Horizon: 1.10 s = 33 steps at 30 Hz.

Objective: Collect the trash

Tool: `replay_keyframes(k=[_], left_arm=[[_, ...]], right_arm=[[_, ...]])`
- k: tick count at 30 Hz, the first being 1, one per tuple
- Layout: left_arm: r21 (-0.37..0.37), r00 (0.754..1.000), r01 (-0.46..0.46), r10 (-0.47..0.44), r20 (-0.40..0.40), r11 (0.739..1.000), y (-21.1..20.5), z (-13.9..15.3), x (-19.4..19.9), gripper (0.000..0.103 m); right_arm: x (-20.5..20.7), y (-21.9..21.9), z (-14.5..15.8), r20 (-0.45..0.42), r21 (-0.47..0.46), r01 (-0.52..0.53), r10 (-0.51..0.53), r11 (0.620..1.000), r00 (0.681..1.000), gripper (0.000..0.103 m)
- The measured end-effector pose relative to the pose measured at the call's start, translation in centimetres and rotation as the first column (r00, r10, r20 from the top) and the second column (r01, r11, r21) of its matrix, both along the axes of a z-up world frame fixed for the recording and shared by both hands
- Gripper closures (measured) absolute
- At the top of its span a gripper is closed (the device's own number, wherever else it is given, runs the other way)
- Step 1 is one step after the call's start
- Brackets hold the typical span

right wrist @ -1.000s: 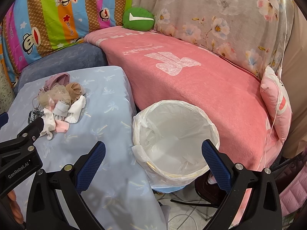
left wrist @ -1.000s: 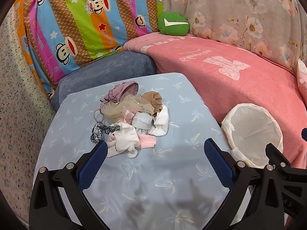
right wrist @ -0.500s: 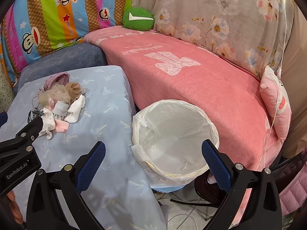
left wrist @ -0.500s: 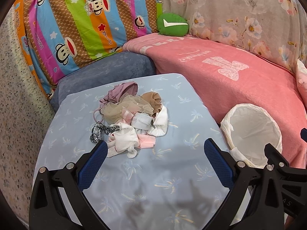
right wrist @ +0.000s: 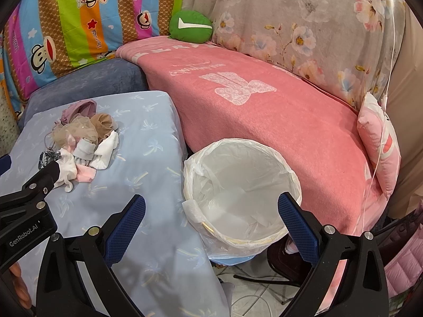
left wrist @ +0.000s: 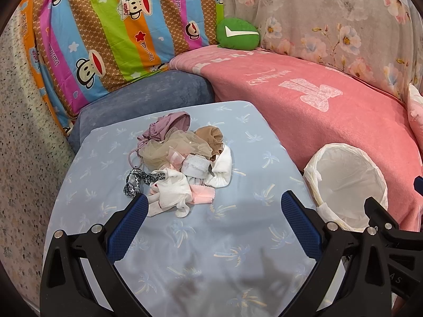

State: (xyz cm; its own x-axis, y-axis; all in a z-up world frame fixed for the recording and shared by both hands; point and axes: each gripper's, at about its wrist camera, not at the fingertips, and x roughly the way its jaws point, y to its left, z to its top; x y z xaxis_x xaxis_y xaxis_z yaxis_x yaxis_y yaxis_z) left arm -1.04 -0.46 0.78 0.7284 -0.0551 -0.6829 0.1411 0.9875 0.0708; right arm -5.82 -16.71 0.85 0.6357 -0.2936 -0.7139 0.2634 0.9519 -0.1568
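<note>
From my feed: a corner sofa under a pink blanket [left wrist: 330,121], with a grey floral cover [right wrist: 304,26] on its backrest. A striped monkey-print sheet [left wrist: 105,34] drapes the adjoining back above a blue-grey cushion [left wrist: 148,92]. A green pillow [right wrist: 190,26] sits in the corner. Pale tiled floor [right wrist: 253,290] shows below. Lighting is even.

"Captain" and "Daul frank" are printed repeatedly on the striped monkey-pattern cloth [left wrist: 111,34]. "GenRobot.AI" is read on the left gripper [right wrist: 23,235] body in the right wrist view. Lettering on the pink blanket [right wrist: 251,100] cannot be made out.
</note>
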Motion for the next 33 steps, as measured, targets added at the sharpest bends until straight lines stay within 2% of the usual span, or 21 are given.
replay_keyframes(k=[10,17,23,30,33], left_arm=[[-0.034,0.999,0.036,-0.037,-0.015,0.999,1.1,-0.2,0.3,0.007],[-0.098,0.996,0.075,-0.078,-0.036,0.992,3.5,-1.2,1.5,0.007],[-0.125,0.995,0.044,-0.054,-0.079,0.991,7.6,-2.9,3.4,0.007],[-0.105,0.993,-0.049,0.037,-0.112,0.993,13.4,-5.4,6.7,0.007],[-0.119,0.992,-0.086,0.074,-0.103,0.989,15.5,-6.2,8.0,0.007]], right_arm=[[0.0,-0.3,0.3,0.008,-0.008,0.008,-0.008,1.000,1.000,0.006],[0.4,2.4,0.9,0.050,0.000,0.001,-0.001,1.000,0.999,0.006],[2.1,4.9,0.6,0.081,0.022,-0.031,0.029,0.999,0.996,0.006],[5.1,8.1,-1.0,0.087,0.070,-0.064,0.058,0.995,0.995,0.006],[6.5,9.7,-2.1,0.077,0.096,-0.089,0.081,0.991,0.994,0.006]])
